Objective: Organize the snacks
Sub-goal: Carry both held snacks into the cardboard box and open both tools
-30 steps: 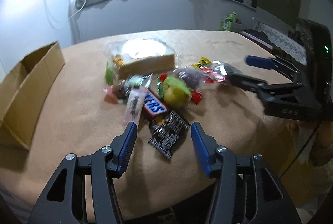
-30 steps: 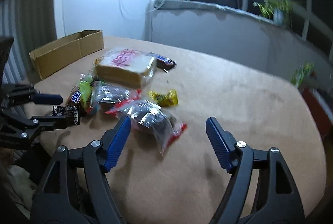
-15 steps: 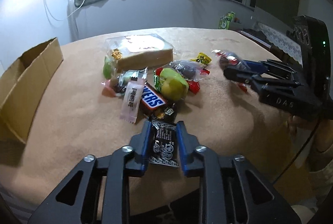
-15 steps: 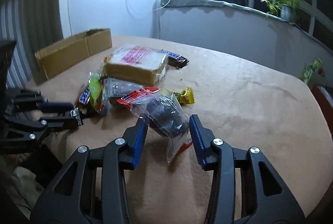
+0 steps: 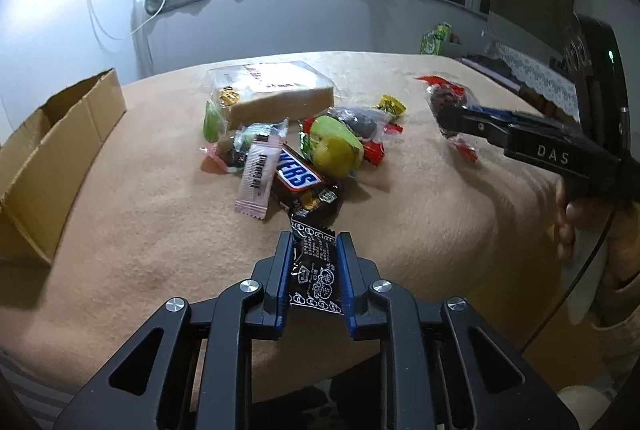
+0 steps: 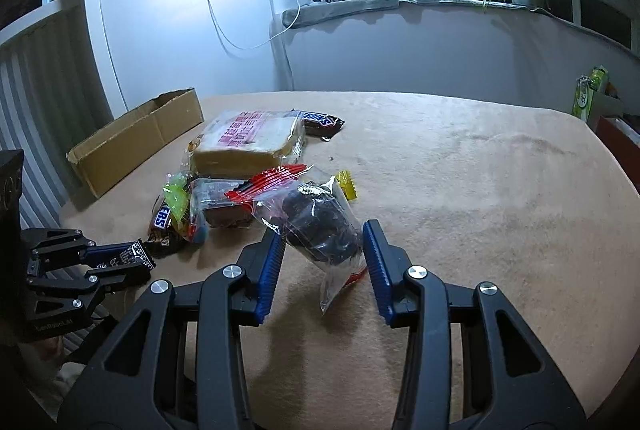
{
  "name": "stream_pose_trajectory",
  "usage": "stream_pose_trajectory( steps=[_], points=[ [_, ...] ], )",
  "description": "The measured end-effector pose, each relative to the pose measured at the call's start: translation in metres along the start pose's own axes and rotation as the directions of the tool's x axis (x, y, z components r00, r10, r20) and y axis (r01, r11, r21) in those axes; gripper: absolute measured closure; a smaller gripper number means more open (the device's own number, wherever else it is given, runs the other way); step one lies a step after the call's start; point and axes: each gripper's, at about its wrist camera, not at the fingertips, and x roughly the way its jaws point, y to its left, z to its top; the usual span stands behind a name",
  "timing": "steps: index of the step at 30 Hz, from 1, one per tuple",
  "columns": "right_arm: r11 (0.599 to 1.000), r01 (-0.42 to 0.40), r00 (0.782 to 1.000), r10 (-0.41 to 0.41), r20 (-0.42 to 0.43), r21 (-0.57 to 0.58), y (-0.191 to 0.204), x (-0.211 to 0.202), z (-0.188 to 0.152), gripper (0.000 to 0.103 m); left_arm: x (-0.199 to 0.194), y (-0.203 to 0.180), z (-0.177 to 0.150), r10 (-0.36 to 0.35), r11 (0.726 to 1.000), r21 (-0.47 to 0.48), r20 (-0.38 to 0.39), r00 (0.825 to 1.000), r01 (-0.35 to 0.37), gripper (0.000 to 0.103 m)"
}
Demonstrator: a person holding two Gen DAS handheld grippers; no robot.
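My left gripper is shut on a small black snack packet with white print, held just above the table's near edge. My right gripper is shut on a clear bag of dark pastry with red trim, lifted off the table; it also shows in the left wrist view. A pile of snacks lies mid-table: a wrapped bread loaf, a Snickers bar, a pink sachet, a green-yellow packet and a yellow candy.
An open cardboard box sits at the table's left edge; it also shows in the right wrist view. A second Snickers bar lies behind the loaf. The tan tablecloth covers the table.
Both grippers have closed: the left on the black packet, the right on the pastry bag. Both have since lifted their packets off the table and drawn back from the pile.
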Motion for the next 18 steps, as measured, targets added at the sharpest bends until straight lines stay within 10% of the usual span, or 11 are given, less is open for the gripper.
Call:
stream_pose_trajectory(
  steps=[18],
  points=[
    [0.985, -0.046, 0.994, 0.029, 0.104, 0.166, -0.020, -0.028, 0.026, 0.061, -0.048, 0.060, 0.034, 0.025, 0.986, -0.167, 0.127, 0.992, -0.003, 0.084]
  ],
)
